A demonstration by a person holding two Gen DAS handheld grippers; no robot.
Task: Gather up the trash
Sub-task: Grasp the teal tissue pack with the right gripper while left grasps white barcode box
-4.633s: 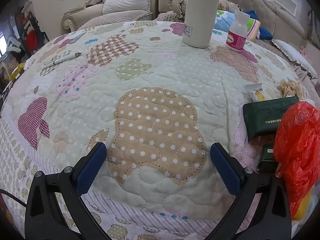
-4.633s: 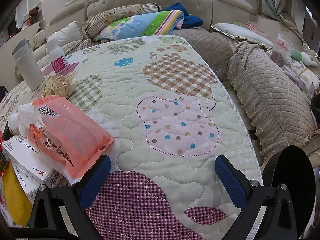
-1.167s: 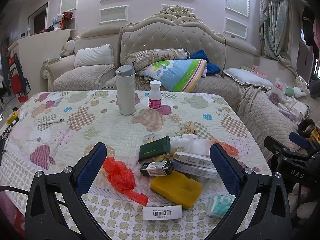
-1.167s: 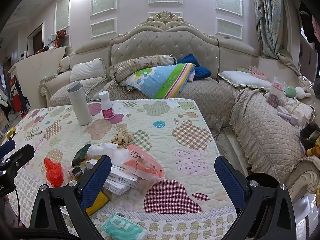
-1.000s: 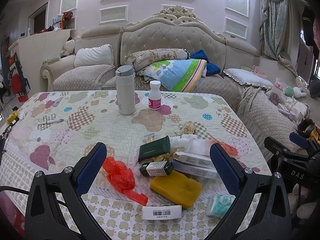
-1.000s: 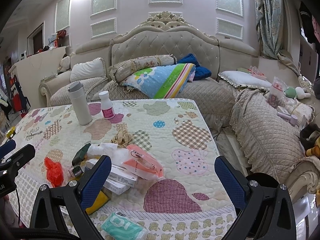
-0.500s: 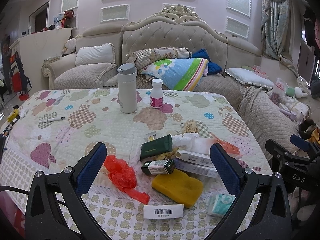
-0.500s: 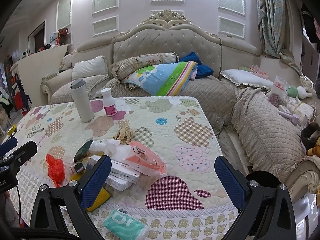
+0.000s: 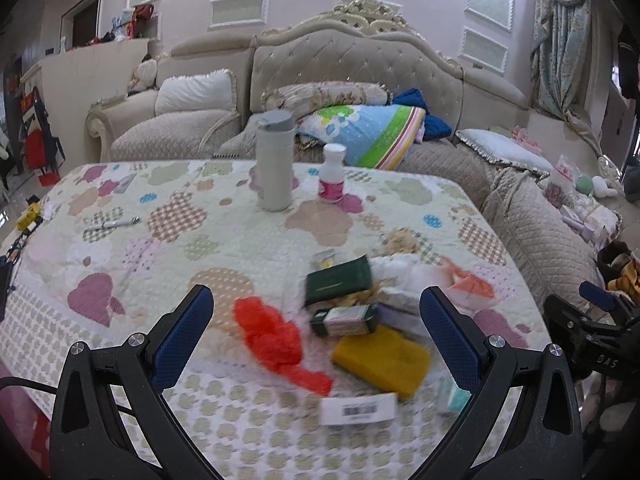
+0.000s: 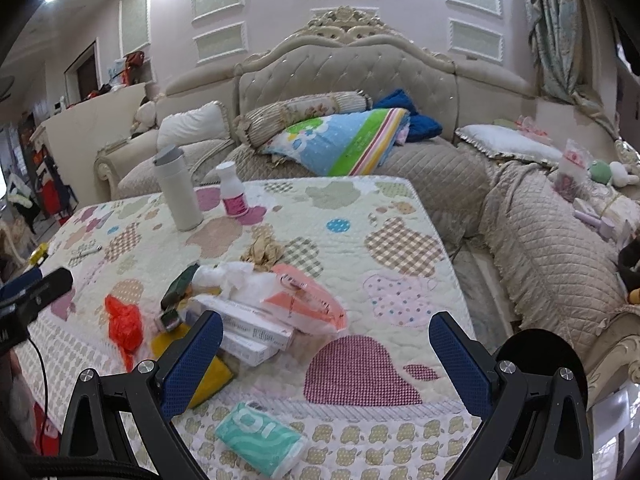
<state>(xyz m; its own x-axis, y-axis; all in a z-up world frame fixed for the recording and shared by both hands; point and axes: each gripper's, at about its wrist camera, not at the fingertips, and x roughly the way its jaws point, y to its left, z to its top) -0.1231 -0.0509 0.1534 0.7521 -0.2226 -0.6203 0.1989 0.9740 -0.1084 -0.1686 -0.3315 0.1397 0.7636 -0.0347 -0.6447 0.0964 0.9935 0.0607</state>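
Trash lies in a loose pile on the quilted table (image 9: 224, 216), and as far as both views show, none of it has been collected yet; the whole job appears to remain.

From the left wrist view, the left gripper (image 9: 316, 332) hangs above the near edge of the table with its jaws spread wide and nothing between them. The pile sits just ahead and partly between the fingers: a crumpled red plastic bag (image 9: 272, 336) nearest the left finger, a dark green box (image 9: 338, 280) farther back, a small green carton (image 9: 346, 319) in front of it, a yellow sponge (image 9: 380, 356) toward the right finger, and a white barcode label (image 9: 358, 408) closest to the camera. The near items are blurred. A white flask (image 9: 274, 164) and a small white bottle (image 9: 333, 178) stand well beyond the pile; they look like keepers, not trash. The right gripper shows at the far right edge, off the table.

From the right wrist view, the right gripper (image 10: 324, 364) is likewise wide open and empty, hovering over the near right part of the table. The pile lies ahead and to its left: long white boxes (image 10: 252, 330) just beside the left finger, an orange-pink wrapper (image 10: 308, 300) over white crumpled paper (image 10: 236, 276), a brown paper wad (image 10: 264, 250) behind. A teal tissue pack (image 10: 260, 442) lies between the fingers, near the edge. A black round object (image 10: 536, 354) at lower right may be a bin, though I cannot tell.
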